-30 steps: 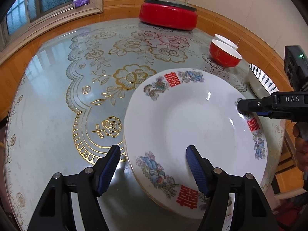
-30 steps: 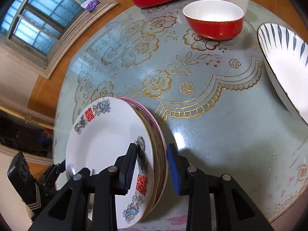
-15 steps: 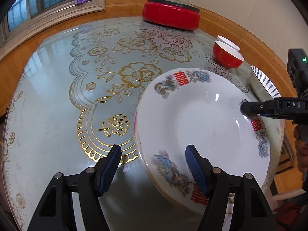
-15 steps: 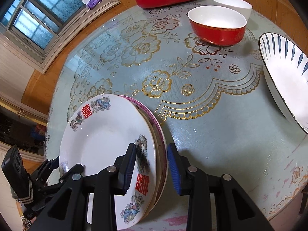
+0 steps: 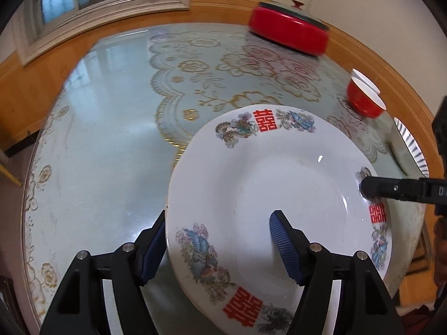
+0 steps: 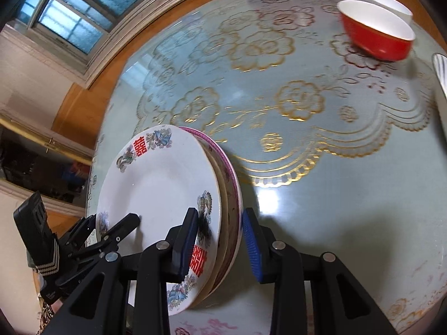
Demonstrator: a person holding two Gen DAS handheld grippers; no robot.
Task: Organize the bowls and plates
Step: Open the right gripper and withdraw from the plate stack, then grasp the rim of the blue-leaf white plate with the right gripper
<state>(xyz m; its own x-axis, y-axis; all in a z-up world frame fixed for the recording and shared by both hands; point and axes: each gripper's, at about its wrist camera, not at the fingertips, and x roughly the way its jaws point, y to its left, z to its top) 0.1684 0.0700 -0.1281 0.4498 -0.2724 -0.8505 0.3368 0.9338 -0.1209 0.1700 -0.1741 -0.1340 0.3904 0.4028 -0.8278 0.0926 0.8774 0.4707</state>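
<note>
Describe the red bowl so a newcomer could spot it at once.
Start at the big red lidded pot on the far side of the round table. Two small bowls sit to its right; the red bowl has a white inside, unlike the white bowl behind it.

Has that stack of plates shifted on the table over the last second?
Yes. The stack of plates has moved farther along the table, covering the gold scalloped border and nearing the red bowl.

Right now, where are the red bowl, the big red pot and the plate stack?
red bowl (image 6: 374,37): right wrist view, outer wall.
big red pot (image 5: 287,35): left wrist view, side wall.
plate stack (image 6: 159,192): right wrist view, top plate's centre.
</note>
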